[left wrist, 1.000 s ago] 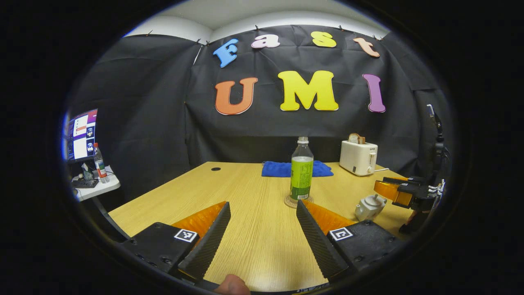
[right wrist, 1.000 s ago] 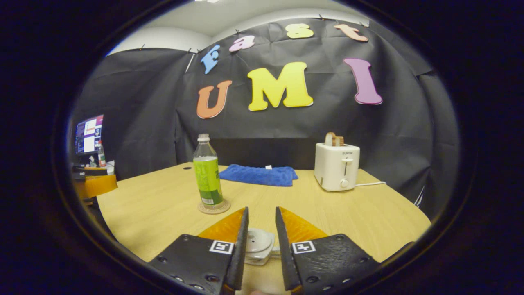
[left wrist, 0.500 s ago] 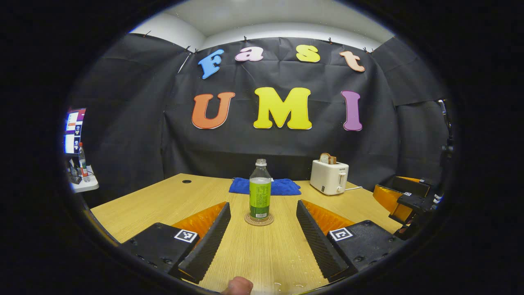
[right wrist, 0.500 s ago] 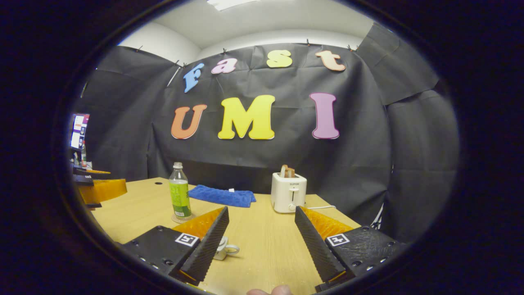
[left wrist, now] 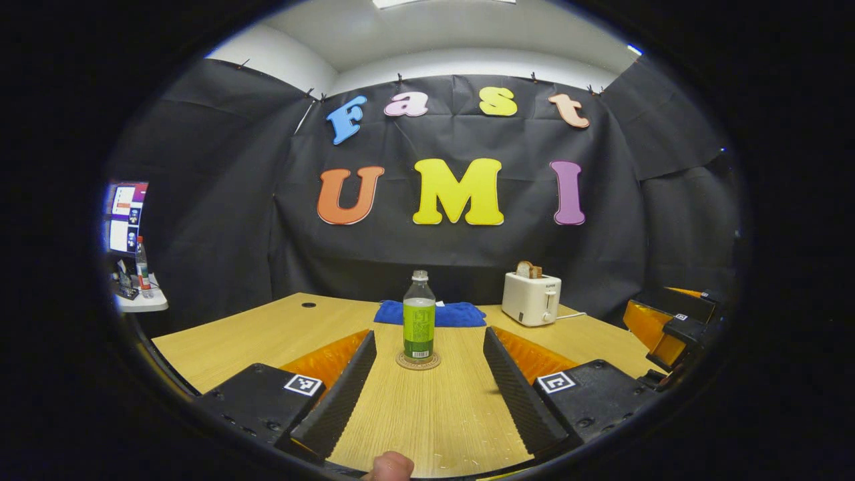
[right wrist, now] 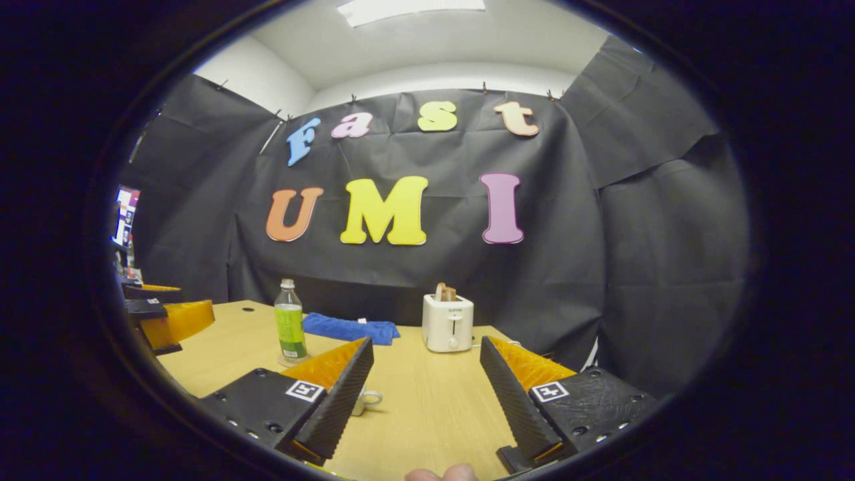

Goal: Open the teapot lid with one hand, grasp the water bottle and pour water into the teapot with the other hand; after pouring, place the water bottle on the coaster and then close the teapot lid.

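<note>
**Both grippers pulled back, bottle on its coaster**

I've drawn both grippers back from the water bottle since a second ago: my right gripper, which was narrowed over the teapot lid, now has its fingers spread wide with nothing between them. My left gripper is spread wide too, holding nothing, and the bottle stands straight ahead of it, upright on the round coaster. In the right gripper view the bottle sits ahead and to the left, and the teapot peeks out just behind my left finger, nearer to me than the bottle; I can't tell from here how its lid sits. Behind the bottle lies a blue cloth, and to the right of the bottle stands a white toaster on the desk. A fingertip shows at the bottom edge.
</note>
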`<action>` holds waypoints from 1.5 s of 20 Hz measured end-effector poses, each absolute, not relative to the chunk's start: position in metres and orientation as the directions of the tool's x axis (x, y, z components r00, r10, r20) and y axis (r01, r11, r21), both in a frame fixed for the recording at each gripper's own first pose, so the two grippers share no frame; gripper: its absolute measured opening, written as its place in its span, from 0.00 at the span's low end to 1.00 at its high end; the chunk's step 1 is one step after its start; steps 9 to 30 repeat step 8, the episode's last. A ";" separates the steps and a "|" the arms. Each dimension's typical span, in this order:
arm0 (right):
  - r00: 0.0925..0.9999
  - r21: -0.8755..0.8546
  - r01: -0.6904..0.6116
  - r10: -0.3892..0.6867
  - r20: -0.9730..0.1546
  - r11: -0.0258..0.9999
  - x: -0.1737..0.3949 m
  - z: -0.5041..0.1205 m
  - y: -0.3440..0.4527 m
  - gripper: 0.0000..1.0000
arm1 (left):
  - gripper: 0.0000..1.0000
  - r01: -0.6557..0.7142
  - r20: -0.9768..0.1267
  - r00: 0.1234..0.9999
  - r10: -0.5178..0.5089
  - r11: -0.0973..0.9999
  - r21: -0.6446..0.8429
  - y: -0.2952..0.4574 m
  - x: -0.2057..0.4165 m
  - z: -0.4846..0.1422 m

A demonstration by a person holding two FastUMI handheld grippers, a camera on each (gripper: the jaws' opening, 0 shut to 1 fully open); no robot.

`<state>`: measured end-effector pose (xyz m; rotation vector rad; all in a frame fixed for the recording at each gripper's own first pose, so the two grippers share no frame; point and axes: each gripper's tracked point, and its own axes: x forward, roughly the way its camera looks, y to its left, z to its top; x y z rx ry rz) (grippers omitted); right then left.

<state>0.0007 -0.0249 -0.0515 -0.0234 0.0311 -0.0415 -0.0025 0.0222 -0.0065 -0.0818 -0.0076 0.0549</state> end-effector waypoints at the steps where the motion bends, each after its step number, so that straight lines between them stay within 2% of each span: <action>1: 0.999 -0.019 0.041 -0.042 -0.034 0.999 -0.002 -0.052 -0.022 0.96 | 1.00 -0.055 0.014 0.998 0.056 0.996 -0.071 0.022 -0.006 -0.005; 6: 0.998 -0.034 0.051 -0.052 -0.031 0.998 -0.007 -0.054 -0.014 0.96 | 1.00 -0.047 0.048 0.998 0.050 0.998 -0.048 0.019 -0.010 0.004; 30: 0.998 -0.029 0.052 -0.052 -0.026 0.998 -0.007 -0.051 -0.010 0.97 | 1.00 -0.044 0.042 0.998 0.046 0.998 -0.046 0.017 -0.012 0.001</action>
